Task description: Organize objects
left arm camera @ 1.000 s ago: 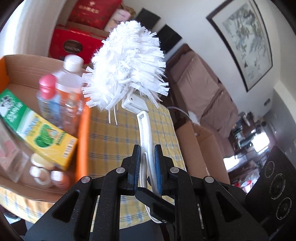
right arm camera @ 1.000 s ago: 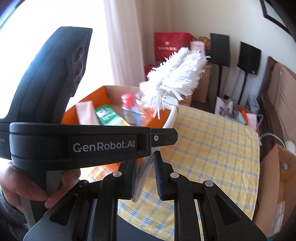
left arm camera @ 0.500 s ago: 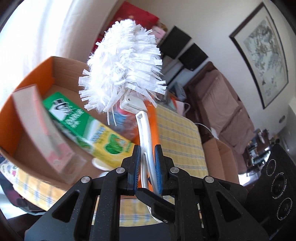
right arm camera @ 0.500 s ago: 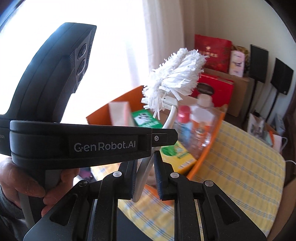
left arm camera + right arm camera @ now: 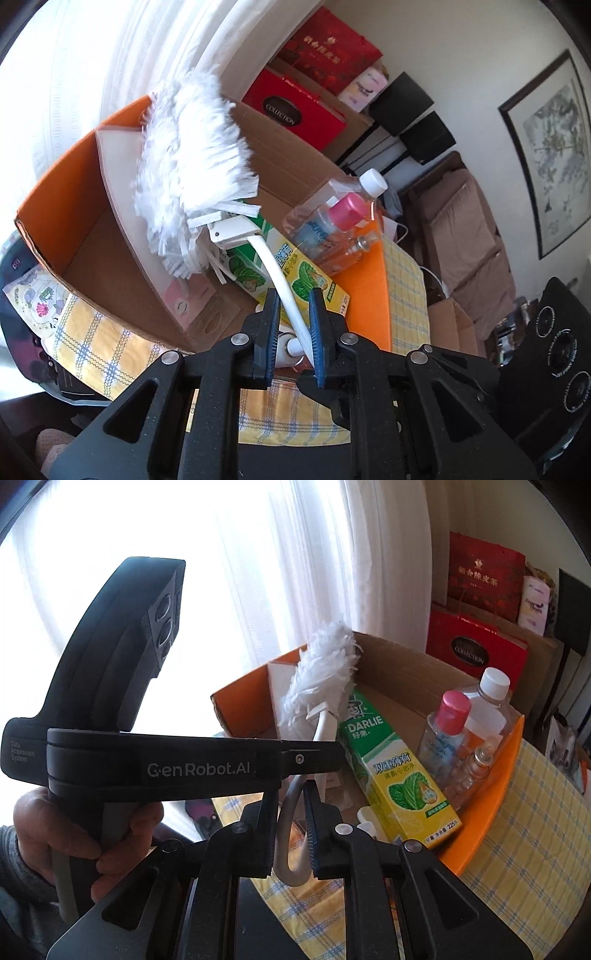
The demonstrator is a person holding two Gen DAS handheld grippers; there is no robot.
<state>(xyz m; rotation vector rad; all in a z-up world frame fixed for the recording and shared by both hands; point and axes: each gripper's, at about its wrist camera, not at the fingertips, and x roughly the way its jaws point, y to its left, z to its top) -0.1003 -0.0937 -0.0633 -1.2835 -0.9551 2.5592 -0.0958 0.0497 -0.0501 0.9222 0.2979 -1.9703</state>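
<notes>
A white fluffy duster [image 5: 192, 166] with a curved white handle [image 5: 280, 280] tilts down into an orange cardboard box [image 5: 66, 192]. Its head is blurred. My left gripper [image 5: 291, 299] has its jaws slightly apart around the handle, which leans on the right pad. My right gripper [image 5: 290, 805] also has the handle's grey looped end [image 5: 291, 849] between slightly parted jaws. In the right wrist view the duster [image 5: 321, 679] leans beside a green and yellow toothpaste carton [image 5: 395, 771]. The left gripper body [image 5: 122, 686] fills that view's left side.
The box [image 5: 487, 812] holds a pink-capped bottle [image 5: 443, 727], a white-capped bottle [image 5: 484, 709], a small glass bottle [image 5: 476, 760] and a pinkish card pack [image 5: 184, 295]. It sits on a yellow checked tablecloth [image 5: 517, 849]. Red gift boxes [image 5: 295, 103] stand behind. A sofa [image 5: 469, 236] is at right.
Both grippers carried the duster over the box and tipped its head down into it. Both sets of jaws have widened around the handle.
</notes>
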